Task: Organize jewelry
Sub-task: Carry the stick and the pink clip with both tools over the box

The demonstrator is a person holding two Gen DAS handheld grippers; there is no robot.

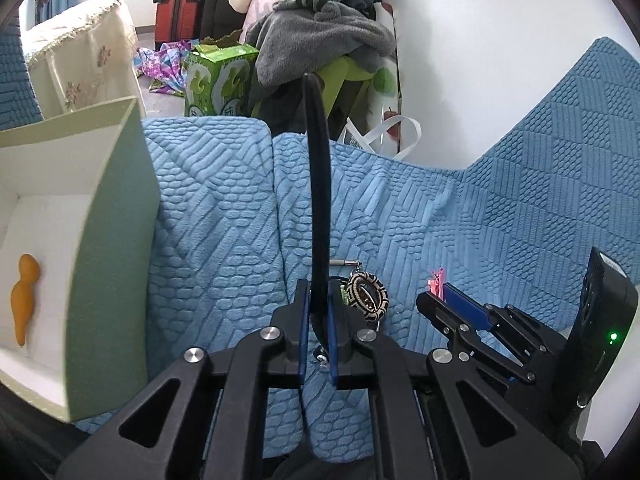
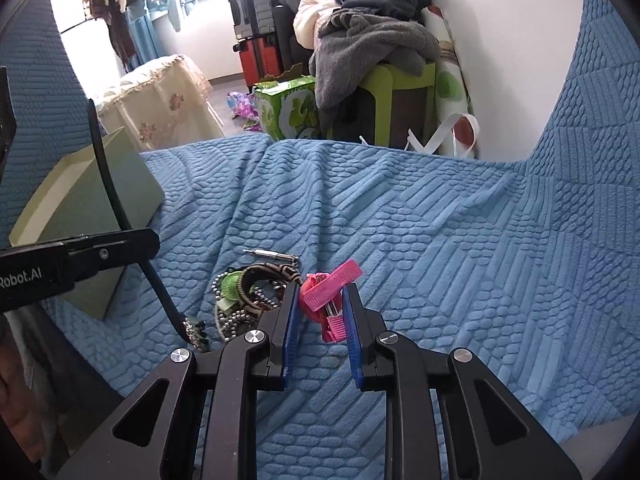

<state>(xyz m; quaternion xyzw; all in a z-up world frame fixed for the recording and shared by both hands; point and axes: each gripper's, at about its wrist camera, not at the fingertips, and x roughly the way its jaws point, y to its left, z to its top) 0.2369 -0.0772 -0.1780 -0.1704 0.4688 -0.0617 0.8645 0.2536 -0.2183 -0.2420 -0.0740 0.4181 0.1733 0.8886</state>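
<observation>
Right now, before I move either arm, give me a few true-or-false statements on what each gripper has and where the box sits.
1. The left gripper is shut on the black headband. True.
2. The right gripper is empty. False: the pink hair clip sits between its fingers.
3. The open box holds an orange piece. True.
4. The patterned bracelet lies inside the box. False: it rests on the blue cover.
</observation>
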